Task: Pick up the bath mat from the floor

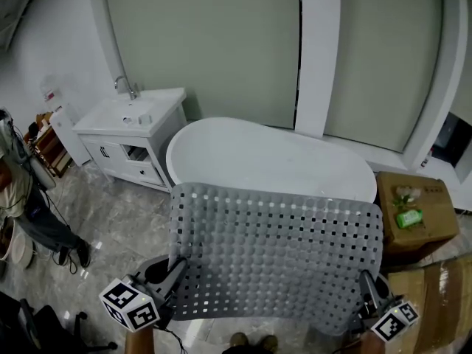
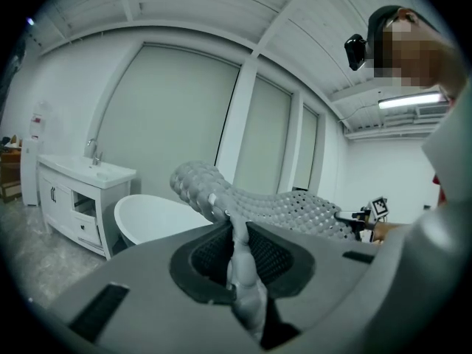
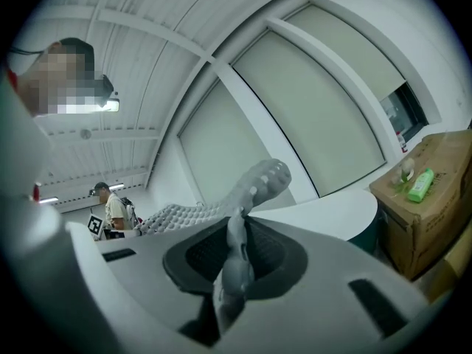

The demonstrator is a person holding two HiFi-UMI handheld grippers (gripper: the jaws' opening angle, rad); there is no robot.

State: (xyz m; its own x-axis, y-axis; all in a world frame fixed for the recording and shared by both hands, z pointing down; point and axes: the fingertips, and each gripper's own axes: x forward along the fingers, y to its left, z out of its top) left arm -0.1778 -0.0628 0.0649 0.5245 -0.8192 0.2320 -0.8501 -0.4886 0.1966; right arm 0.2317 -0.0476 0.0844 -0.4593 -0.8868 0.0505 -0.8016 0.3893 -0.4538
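While the bath mat [image 1: 276,253] hangs spread between your two claws, note its position: off the floor [image 1: 110,223], held in the air in front of the bathtub [image 1: 273,153]. Whether its far edge touches the tub rim cannot be told.

Left gripper [image 1: 177,270]: clenched on the mat's left edge, near the corner closest to you. Its own view shows the grey, knobbed sheet pinched between the pads and rising out of them. Right gripper [image 1: 366,282]: likewise clamped on the right edge, with the mat folded up between its pads and flopping over ahead.

Step in hand, as judged: finishing the lift, with the pick-up nearly complete. To do it well:
- Hold both clamps firm. The mat looks limp and rubbery, and the bite on each side is thin, so a slack jaw would probably let it slip.
- Keep the two grippers level with one another and well apart, so the sheet stays spread and does not sag in the middle.
- Watch the drooping far edge near the tub rim, as a snag there could pull a corner loose.

Count:
- bath mat: one
- grippers: two, both gripping the mat
- bathtub: one
- vanity cabinet [image 1: 133,127]: one, with one faucet [image 1: 127,87]
- cardboard boxes: two, the upper one [image 1: 428,231] carrying a green bottle [image 1: 409,217], the other [image 1: 435,286] nearer you
- bystander [image 1: 22,198]: one, at the left edge
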